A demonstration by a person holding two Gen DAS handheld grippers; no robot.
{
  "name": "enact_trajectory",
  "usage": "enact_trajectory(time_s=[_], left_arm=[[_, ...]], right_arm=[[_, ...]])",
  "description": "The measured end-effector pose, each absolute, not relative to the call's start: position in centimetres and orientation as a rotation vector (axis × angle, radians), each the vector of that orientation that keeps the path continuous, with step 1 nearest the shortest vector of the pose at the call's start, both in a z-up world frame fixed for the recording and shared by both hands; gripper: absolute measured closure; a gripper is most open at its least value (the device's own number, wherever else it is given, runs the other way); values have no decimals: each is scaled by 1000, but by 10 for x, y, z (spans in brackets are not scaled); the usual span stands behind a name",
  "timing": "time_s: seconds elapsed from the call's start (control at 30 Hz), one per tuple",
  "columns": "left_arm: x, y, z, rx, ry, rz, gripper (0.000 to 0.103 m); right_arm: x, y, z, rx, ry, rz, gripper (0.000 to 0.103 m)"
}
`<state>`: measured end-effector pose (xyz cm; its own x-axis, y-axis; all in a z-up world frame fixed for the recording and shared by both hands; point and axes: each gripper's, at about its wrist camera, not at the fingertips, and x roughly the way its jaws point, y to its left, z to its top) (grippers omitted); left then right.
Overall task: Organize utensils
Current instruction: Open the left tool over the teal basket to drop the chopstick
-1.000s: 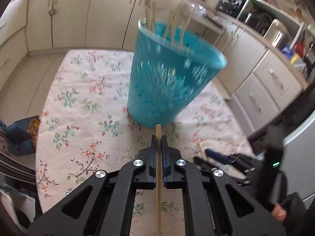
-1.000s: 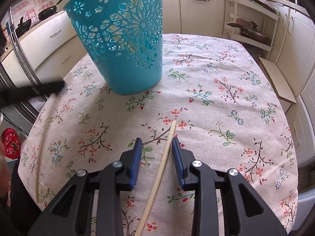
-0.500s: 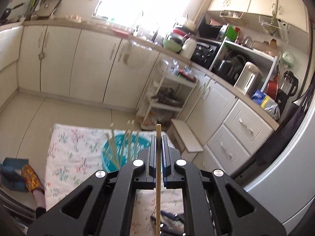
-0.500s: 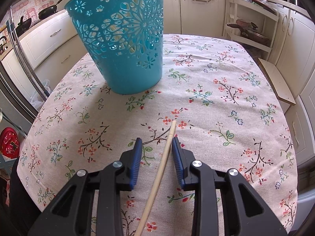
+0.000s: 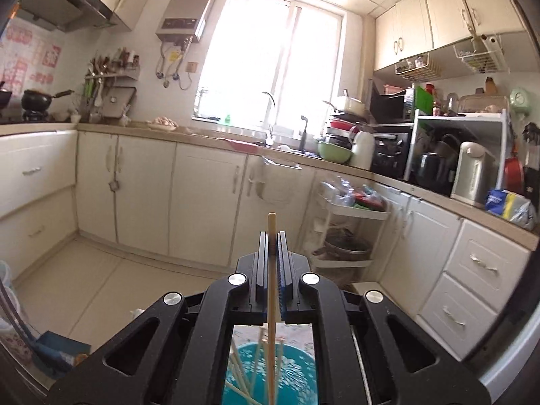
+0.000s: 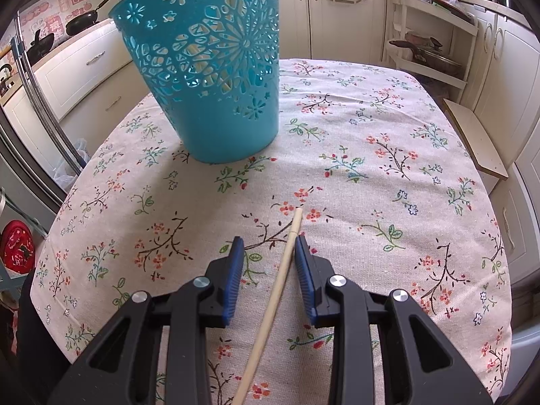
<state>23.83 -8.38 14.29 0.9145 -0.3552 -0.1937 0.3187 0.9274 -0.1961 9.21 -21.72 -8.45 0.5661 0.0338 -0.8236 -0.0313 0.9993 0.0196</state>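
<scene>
My left gripper (image 5: 272, 236) is shut on a wooden chopstick (image 5: 271, 290) that runs upright between its pads. It hangs high over the blue cut-out basket (image 5: 297, 371), seen from above through the gripper frame, with several chopsticks (image 5: 256, 354) standing in it. In the right wrist view the same basket (image 6: 209, 77) stands at the far left of the floral tablecloth (image 6: 388, 118). My right gripper (image 6: 268, 243) is open just above the cloth. Another chopstick (image 6: 281, 276) lies flat between its blue pads, closer to the right pad and not pressed.
Cream kitchen cabinets and a cluttered counter (image 5: 337, 162) ring the room. A white shelf trolley (image 5: 351, 209) stands past the table, and a low wooden step (image 6: 472, 135) sits off the table's right edge. Fridge handles (image 6: 40, 101) run along the left.
My left gripper has risen and tilted up with its chopstick, from beside the basket to well above it. The right gripper and the chopstick on the cloth have not moved.
</scene>
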Motion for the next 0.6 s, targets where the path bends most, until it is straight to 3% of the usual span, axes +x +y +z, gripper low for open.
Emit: enact_trajectory(time_s=[0.43,0.53,0.6], left_arm=[[261,-94,58,-77,385,-300,98],[257,-86,44,-72,425,-290,86],[247,-74,39,-85,433,-262,64]], right_arm=[[92,-214,-86,-12,962,37,71],[92,-214,-86,-13,961,37,71],[92,-214,-86,-13,961,37,71]])
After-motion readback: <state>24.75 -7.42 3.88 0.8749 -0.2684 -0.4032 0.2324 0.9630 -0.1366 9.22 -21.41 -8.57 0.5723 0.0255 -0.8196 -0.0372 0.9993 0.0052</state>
